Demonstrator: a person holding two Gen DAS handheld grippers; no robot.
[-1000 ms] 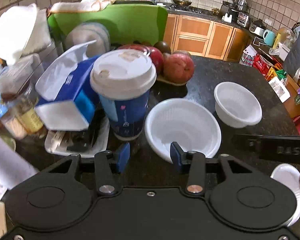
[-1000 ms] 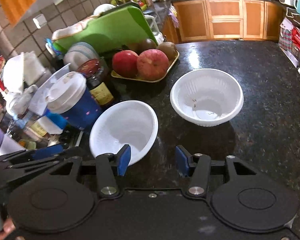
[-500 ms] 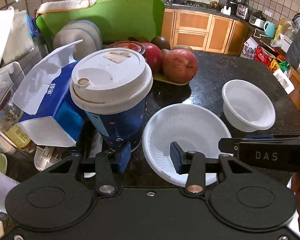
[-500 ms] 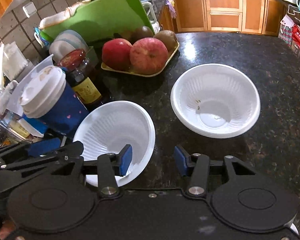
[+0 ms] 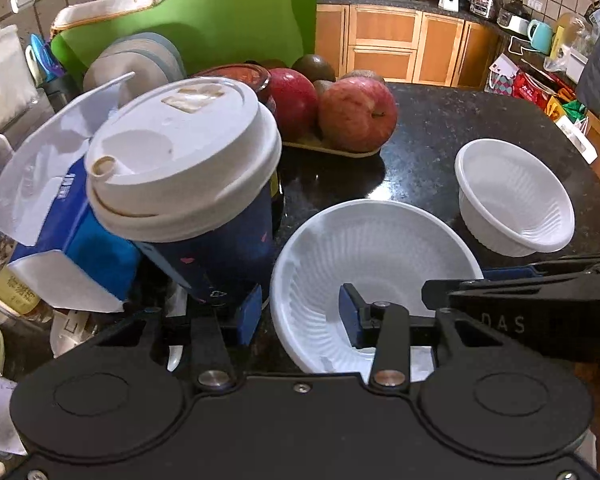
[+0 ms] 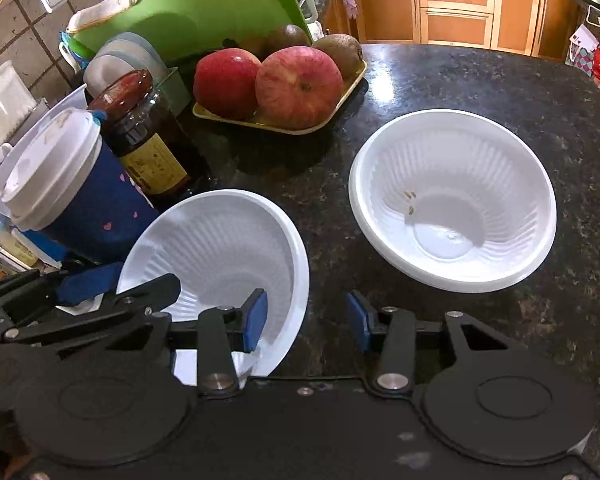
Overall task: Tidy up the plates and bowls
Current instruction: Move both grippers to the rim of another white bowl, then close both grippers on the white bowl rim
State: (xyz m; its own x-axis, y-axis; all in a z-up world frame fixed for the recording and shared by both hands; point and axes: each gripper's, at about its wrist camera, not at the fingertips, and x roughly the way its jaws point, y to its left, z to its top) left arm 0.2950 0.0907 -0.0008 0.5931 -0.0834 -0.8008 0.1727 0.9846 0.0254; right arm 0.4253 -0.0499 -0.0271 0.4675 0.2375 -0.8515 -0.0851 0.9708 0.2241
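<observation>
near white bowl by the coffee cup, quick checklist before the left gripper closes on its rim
1. Left gripper open: ok.
2. Near white ribbed plastic bowl rim between the left fingers, one inside, one outside: ok.
3. Blue paper coffee cup with white lid clear of the outer finger: not ok, very close.
4. Right gripper open, holding nothing: ok.
5. Second white ribbed bowl upright, free for stacking: ok; small specks inside.
6. Bowl flat on the black speckled countertop: cannot tell.

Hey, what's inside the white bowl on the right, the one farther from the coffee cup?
The right-hand bowl holds only a few small brownish specks beside its flat bottom; otherwise it looks empty. Nothing covers its inside in the right wrist view, though what lies under it is hidden.
</observation>
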